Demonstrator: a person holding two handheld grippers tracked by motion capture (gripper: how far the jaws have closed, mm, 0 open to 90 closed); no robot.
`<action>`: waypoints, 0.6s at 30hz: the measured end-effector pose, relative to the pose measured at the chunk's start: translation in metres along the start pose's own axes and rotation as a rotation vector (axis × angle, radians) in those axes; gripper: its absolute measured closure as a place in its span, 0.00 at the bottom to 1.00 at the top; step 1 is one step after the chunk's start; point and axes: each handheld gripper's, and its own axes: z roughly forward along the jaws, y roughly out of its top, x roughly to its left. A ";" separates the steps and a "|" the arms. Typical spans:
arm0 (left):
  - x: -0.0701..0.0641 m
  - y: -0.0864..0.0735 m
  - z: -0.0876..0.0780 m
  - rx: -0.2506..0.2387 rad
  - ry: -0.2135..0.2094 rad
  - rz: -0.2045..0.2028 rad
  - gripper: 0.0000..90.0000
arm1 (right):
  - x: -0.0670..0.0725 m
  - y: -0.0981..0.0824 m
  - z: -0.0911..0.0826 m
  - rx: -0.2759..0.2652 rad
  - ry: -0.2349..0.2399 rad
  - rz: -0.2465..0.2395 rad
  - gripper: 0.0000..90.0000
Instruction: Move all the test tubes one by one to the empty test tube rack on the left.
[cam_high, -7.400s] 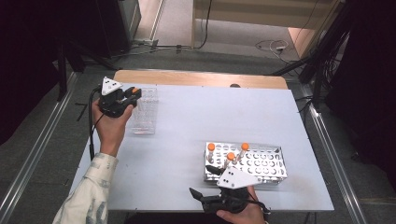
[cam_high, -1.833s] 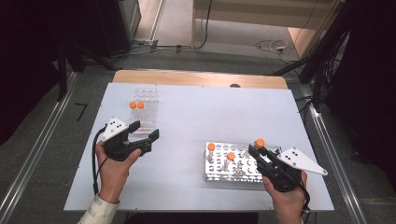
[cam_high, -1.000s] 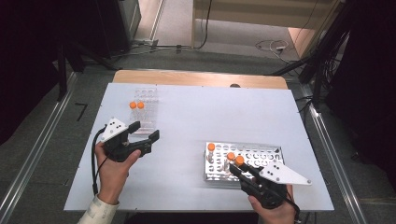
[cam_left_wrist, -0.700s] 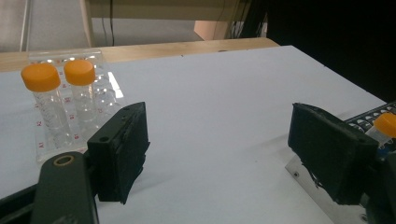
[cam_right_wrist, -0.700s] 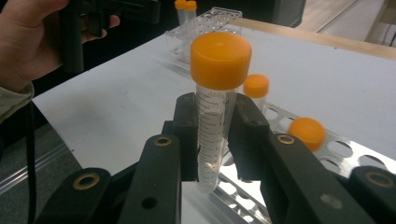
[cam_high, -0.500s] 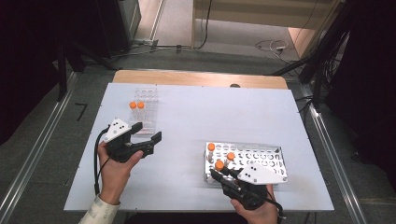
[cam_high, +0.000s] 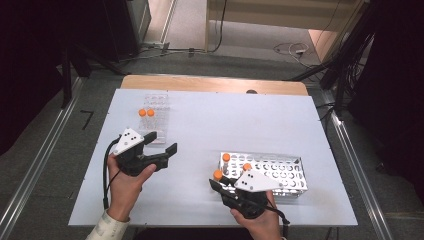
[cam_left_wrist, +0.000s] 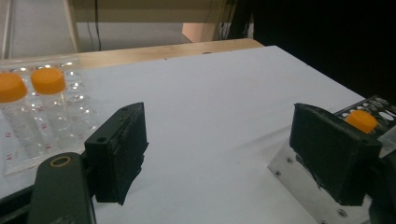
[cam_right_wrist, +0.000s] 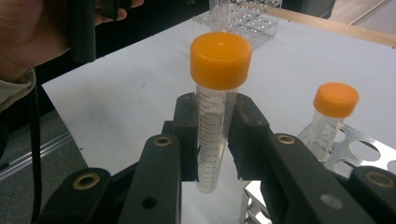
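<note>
Far left, clear plastic tube rack (cam_high: 154, 116) sits near the back-left of the white table (cam_high: 210, 125), two orange-capped tubes (cam_high: 146, 113) already standing in it.

My left gripper (cam_high: 161, 148) hovers just in front of that rack, jaws wide apart, nothing between them. Risk here: if I swing it carelessly, the pads could clip the light plastic rack and tip the two tubes.

Moving right: my right gripper (cam_right_wrist: 212, 140) is clamped on a clear graduated tube with an orange screw cap (cam_right_wrist: 217, 107), held upright, just off the near-left corner of the perforated metal rack (cam_high: 280, 170). The pads grip mid-body, well below the cap, so the smooth wall could slide down through them or the tube could tilt if I jerk.

Two more capped tubes (cam_high: 226, 157) are left in the metal rack; the lifted tube's bottom end could knock the nearest one (cam_right_wrist: 332, 112) or catch the rack edge.

A handover to the left gripper looks likely; misaligned jaws there would drop the tube onto the table.
</note>
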 end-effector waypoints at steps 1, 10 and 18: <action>-0.002 0.001 0.000 0.004 -0.011 0.002 0.22 | 0.000 0.000 0.003 0.002 -0.003 -0.002 0.80; -0.034 0.006 -0.004 -0.006 -0.110 0.068 0.22 | 0.002 0.002 0.024 0.036 -0.010 0.002 0.80; -0.055 0.006 -0.005 0.015 -0.175 0.116 0.22 | 0.005 0.005 0.034 0.058 -0.024 0.000 0.80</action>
